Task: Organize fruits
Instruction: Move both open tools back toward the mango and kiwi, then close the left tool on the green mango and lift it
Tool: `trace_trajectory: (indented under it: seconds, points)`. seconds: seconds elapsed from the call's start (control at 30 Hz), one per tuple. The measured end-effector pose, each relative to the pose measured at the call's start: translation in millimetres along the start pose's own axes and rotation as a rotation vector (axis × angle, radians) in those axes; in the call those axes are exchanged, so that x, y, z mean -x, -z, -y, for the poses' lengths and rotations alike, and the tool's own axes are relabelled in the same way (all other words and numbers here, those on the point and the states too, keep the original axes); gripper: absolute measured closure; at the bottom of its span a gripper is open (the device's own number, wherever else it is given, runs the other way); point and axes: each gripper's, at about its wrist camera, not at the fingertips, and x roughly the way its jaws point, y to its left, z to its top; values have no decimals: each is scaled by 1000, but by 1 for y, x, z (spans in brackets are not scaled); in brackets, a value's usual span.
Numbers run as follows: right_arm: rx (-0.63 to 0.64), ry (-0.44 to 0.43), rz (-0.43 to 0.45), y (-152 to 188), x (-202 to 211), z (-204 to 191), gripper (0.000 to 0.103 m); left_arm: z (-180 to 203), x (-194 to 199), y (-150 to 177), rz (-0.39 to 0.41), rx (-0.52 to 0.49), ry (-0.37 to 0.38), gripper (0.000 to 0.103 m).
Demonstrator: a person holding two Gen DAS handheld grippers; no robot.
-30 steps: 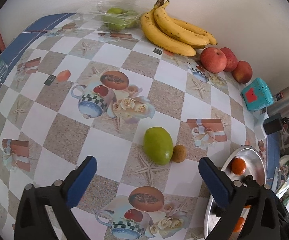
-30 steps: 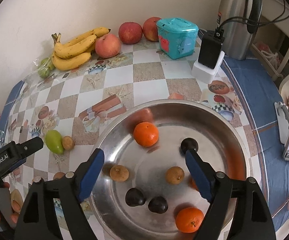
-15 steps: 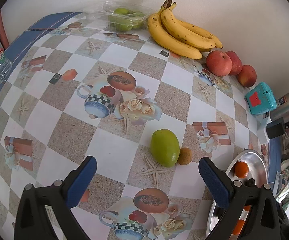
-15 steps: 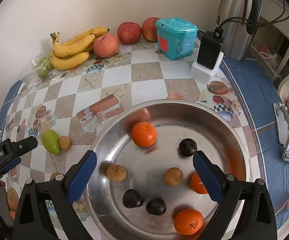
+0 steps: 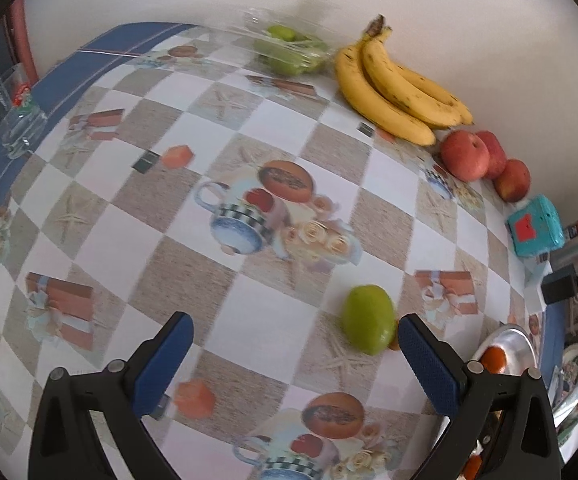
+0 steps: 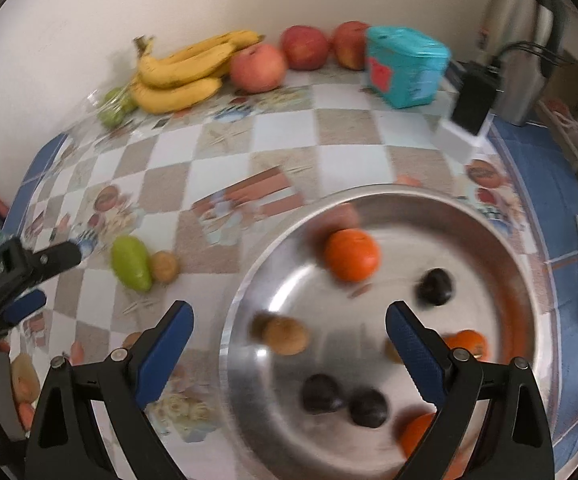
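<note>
**Two loose fruits remain outside the tray**

The green fruit (image 5: 368,319) and small brown fruit (image 6: 164,266) touch on the tablecloth (image 5: 249,128), beside the steel tray (image 6: 489,216). Risk: a pad nudges one, and both roll. The left gripper (image 5: 294,352) stands wide, empty, pitched steeply downward. The right gripper (image 6: 289,340) stands wide, empty, above the tray.
</note>
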Motion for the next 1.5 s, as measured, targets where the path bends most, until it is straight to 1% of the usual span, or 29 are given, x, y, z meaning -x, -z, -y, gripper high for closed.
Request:
trace_trajectory:
  seconds: [0.17,0.27,0.47,0.6,0.83,1.0,1.07,1.2,1.27,1.33,1.4,1.5]
  points:
    - [75,-53,1,3,-6,-35,6,-22,5,-8,26,48,-33,0]
    - [109,-64,-2,5,-8,-51,6,-36,8,-11,36,79,-52,0]
    - [137,-87,13,4,-10,-75,6,-59,11,-16,49,129,-76,0]
    - [164,-86,12,5,-14,-86,6,-62,7,-17,32,130,-70,0]
    - [158,-70,-16,3,-26,-92,6,-55,-5,-18,-1,96,-65,0]
    - [158,-52,-12,-2,-29,-90,6,-44,-10,-18,-11,66,-37,0]
    - [157,-29,-4,-4,-27,-86,6,-36,-13,-17,-16,42,-17,0]
    - [118,12,24,-10,-19,-66,6,-22,-18,-14,-36,0,39,1]
    - [90,31,37,-13,-15,-54,6,-14,-22,-12,-51,-24,53,1]
    - [52,47,48,-15,-11,-40,6,-5,-26,-10,-62,-49,75,3]
    - [18,53,51,-16,-9,-29,6,3,-30,-7,-77,-62,112,10]
    - [-8,55,47,-15,-8,-19,6,15,-39,-3,-101,-81,166,16]
